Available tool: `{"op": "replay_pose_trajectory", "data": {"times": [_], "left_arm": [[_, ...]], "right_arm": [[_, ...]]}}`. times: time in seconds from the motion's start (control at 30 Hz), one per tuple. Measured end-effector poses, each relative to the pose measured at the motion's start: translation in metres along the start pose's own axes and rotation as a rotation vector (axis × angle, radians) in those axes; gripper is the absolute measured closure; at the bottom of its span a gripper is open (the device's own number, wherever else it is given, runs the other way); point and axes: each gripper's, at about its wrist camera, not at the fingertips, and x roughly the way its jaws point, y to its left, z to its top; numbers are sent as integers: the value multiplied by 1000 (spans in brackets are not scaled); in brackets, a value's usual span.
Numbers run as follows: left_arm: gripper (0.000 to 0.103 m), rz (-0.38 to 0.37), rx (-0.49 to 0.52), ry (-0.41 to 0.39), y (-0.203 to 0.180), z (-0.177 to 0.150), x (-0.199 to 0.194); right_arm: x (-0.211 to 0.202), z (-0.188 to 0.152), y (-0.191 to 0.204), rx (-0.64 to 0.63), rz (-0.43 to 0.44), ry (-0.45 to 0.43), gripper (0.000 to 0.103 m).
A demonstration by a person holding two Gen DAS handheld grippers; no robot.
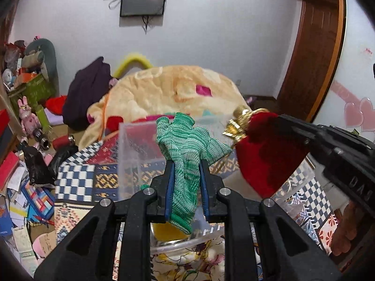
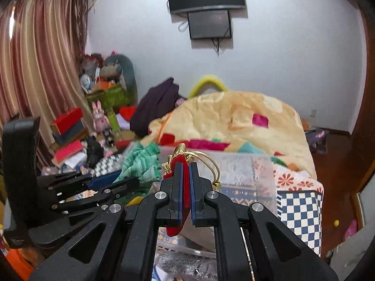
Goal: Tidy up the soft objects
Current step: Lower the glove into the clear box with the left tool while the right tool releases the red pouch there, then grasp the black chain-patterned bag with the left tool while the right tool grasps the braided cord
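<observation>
Green knit glove clamped in left gripper jaws over clear plastic bin, right gripper jaws pinching red velvet pouch, gold cord clear only in right view, curtain too

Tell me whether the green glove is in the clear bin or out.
Out. The glove hangs clamped in the left gripper above the bin, not resting inside it.
</observation>
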Motion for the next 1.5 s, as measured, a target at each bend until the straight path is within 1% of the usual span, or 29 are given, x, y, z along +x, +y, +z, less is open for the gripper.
{"op": "replay_pose_trajectory", "data": {"times": [0.1, 0.13, 0.3, 0.37, 0.43, 0.5, 0.57, 0.73, 0.77, 0.83, 0.97, 1.03, 1.17, 1.23, 1.4, 1.5], "left_arm": [[83, 1, 6, 30, 1, -1, 11], [83, 1, 9, 43, 0, -1, 15], [82, 3, 23, 63, -1, -4, 20], [75, -2, 22, 70, -2, -5, 21], [64, -7, 18, 68, -2, -5, 19], [59, -10, 21, 60, -3, -5, 15], [56, -6, 32, 49, -6, -6, 9], [48, 11, 65, 6, -13, -6, -8], [47, 13, 70, -4, -15, -6, -13], [44, 10, 69, -27, -16, -5, -23], [40, -6, 58, -64, -15, -4, -42], [39, -10, 56, -82, -14, -5, -53], [34, -14, 56, -109, -15, -10, -71], [31, -19, 56, -121, -15, -14, -82], [26, -19, 61, -135, -16, -27, -98], [20, -26, 55, -122, -17, -39, -102]], "right_arm": [[10, -6, 1, -13, -8, 43, 98], [14, -3, 0, -15, -10, 52, 98], [22, -8, 0, -25, -16, 98, 98], [23, -9, 1, -35, -24, 113, 98], [23, -11, 2, -46, -32, 129, 98], [24, -12, 2, -51, -31, 140, 98], [20, -12, 1, -53, -32, 144, 94], [5, -12, -1, -54, -37, 118, 74], [-2, -11, -2, -59, -42, 106, 72], [-9, -10, -1, -63, -45, 89, 66], [-29, -8, -2, -66, -30, 50, 58], [-40, -7, 0, -67, -20, 30, 49], [-60, -13, 1, -82, -19, -9, 43], [-65, -17, 0, -84, -26, -19, 37], [-72, -34, -3, -90, -41, -6, 37], [-72, -45, -5, -83, -45, 16, 37]]}}
